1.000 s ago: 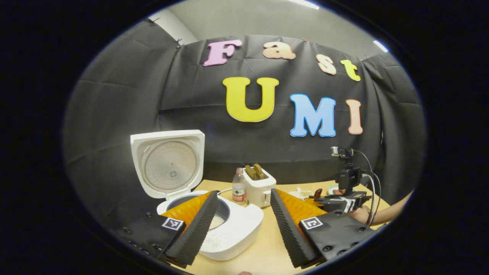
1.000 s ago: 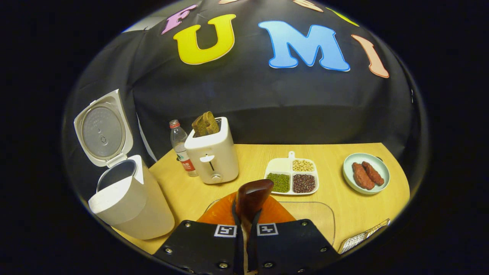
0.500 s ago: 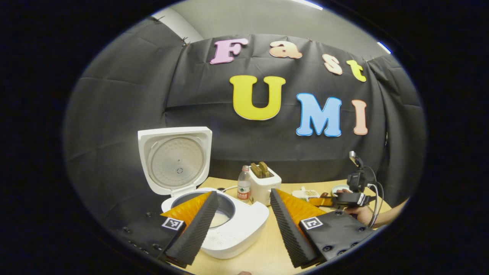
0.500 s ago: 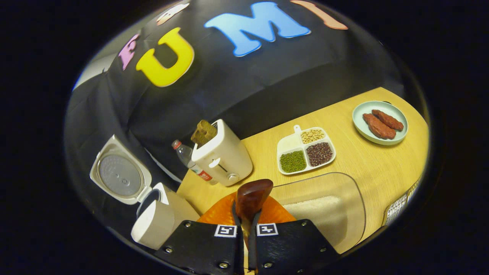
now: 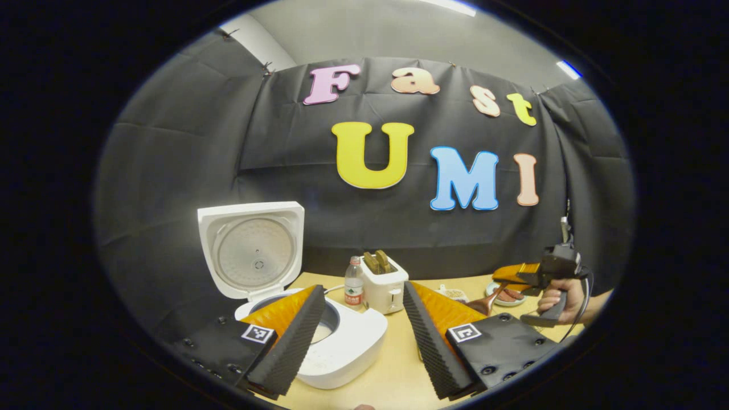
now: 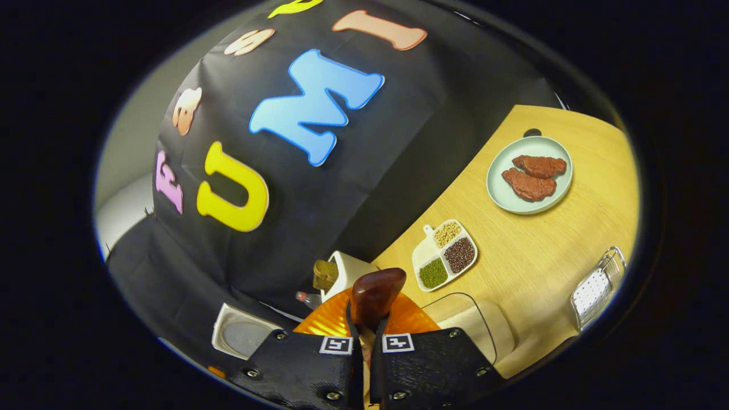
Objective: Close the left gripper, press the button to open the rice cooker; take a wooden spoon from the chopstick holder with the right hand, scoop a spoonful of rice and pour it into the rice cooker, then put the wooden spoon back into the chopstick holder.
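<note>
The left hand-held gripper (image 5: 360,330) hangs over the bench (image 5: 398,364) with its fingers spread wide and nothing between them. Just under and ahead of its left finger stands the rice cooker (image 5: 336,341), its lid (image 5: 252,246) raised upright, and some white rice shows in the pot. Ahead, between the fingers, are a small bottle (image 5: 353,282) and a toaster (image 5: 384,283). The right hand-held gripper (image 6: 367,327) is clenched on the wooden spoon (image 6: 374,293), and the dark spoon end sticks out ahead of the fingers. Ahead to its right lie a divided dish of beans (image 6: 446,255), a plate with meat (image 6: 529,173) and a clear container of rice (image 6: 475,330). The chopstick holder (image 6: 598,287) stands far to its right.
</note>
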Motion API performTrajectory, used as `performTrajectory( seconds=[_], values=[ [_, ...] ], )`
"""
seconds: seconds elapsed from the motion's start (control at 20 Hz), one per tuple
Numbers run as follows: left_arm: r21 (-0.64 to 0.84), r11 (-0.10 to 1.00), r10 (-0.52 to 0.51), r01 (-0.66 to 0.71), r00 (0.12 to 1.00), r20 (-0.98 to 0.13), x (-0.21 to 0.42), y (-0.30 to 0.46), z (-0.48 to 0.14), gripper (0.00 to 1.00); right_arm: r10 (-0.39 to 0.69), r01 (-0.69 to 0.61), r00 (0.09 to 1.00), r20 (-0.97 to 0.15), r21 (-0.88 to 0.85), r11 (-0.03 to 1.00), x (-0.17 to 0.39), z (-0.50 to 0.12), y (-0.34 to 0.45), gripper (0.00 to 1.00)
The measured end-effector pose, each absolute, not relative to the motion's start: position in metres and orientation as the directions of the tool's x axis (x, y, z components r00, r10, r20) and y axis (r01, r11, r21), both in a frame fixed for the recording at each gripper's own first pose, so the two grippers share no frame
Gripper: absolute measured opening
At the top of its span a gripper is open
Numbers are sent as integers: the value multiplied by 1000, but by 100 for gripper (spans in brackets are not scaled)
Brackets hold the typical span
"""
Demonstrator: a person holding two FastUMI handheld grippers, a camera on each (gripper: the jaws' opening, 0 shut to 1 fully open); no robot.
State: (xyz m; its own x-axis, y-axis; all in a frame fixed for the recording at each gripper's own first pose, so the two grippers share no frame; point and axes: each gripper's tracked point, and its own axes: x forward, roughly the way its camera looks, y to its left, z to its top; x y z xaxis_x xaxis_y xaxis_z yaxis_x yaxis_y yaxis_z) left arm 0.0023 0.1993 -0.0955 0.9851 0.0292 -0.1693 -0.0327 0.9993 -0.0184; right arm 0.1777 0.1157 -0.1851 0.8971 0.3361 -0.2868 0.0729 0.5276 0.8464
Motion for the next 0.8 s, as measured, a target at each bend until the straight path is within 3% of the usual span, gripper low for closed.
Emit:
performTrajectory(
  seconds=[0.1, 0.25, 0.3, 0.65, 0.7, 0.8],
  values=[
    [-13, 1000, 25, -28, 987, -158, 1, 199, -90, 95, 346, 68, 907, -242, 892, 446, 174, -166, 110, 5],
    [-17, 1000, 13, -15, 990, -144, -3, 197, -87, 100, 370, 41, 910, -185, 931, 363, 164, -135, 114, 5],
    [-23, 1000, 10, -13, 990, -143, -4, 199, -87, 95, 380, 32, 909, -172, 937, 347, 160, -126, 118, 5],
    [-27, 1000, -8, 4, 991, -133, -18, 224, -88, 95, 436, -7, 891, -126, 957, 291, 137, -87, 151, 4],
    [-30, 1000, -6, 2, 992, -128, -21, 228, -88, 100, 446, -15, 887, -123, 956, 292, 136, -84, 156, 5],
    [-38, 999, -8, 3, 992, -127, -28, 235, -91, 95, 464, -22, 878, -123, 955, 296, 132, -80, 170, 4]
  ],
)
